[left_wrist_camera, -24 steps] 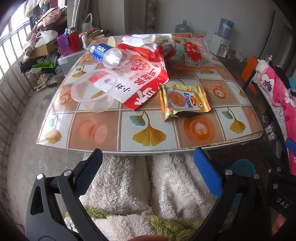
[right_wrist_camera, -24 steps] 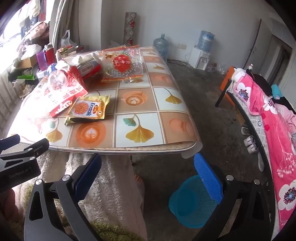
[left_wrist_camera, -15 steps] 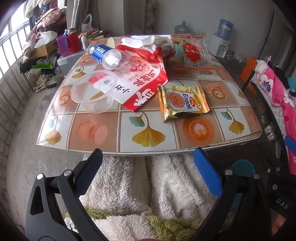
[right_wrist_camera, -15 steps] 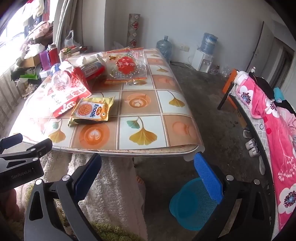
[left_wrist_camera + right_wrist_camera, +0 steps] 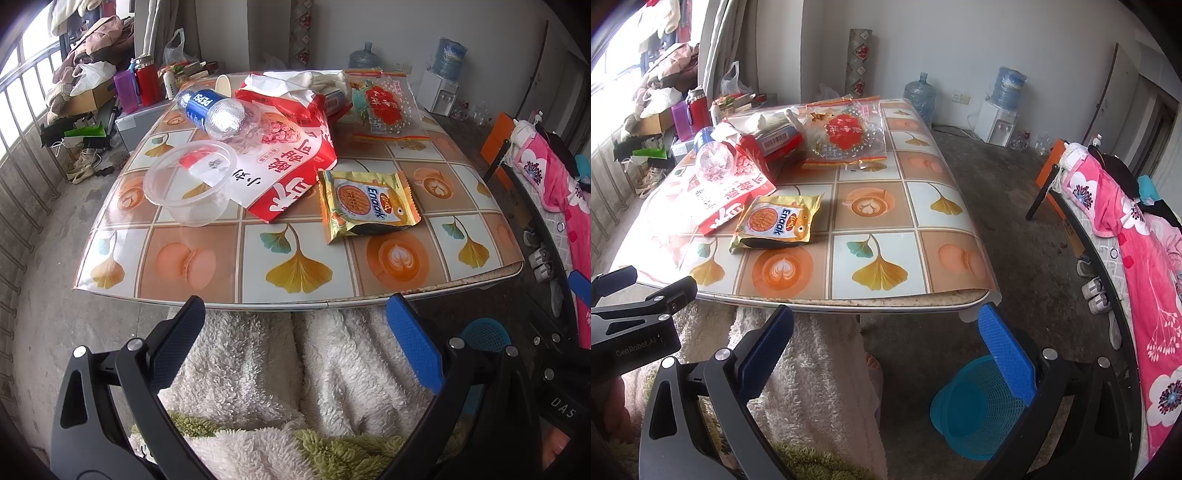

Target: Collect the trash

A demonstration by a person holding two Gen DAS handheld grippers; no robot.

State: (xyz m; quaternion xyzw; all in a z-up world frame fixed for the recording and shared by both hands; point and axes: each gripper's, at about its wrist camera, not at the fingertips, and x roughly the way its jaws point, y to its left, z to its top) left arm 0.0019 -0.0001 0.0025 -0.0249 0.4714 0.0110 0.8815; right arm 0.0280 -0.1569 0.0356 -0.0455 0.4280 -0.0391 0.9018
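Observation:
Trash lies on a low table [image 5: 295,291] with a ginkgo-leaf cover. A gold Enaak snack packet [image 5: 367,205] [image 5: 777,223] is nearest. Behind it lie a red and white bag [image 5: 291,162], a clear plastic tub [image 5: 192,181], an empty Pepsi bottle [image 5: 218,110] and a clear red-printed bag [image 5: 382,105] [image 5: 846,134]. A blue mesh bin [image 5: 975,406] stands on the floor right of the table. My left gripper [image 5: 295,321] and right gripper [image 5: 886,321] are both open and empty, held short of the table's near edge.
A fluffy white cloth [image 5: 288,369] covers the person's lap below the table edge. A bed with a pink flowered blanket [image 5: 1145,258] runs along the right. Water jugs and a dispenser [image 5: 997,114] stand at the back wall. Clutter [image 5: 85,96] and railings fill the left.
Both grippers have shifted slightly, so the table sits a little lower and closer in the views. Nothing was grasped and the jaws stayed open.

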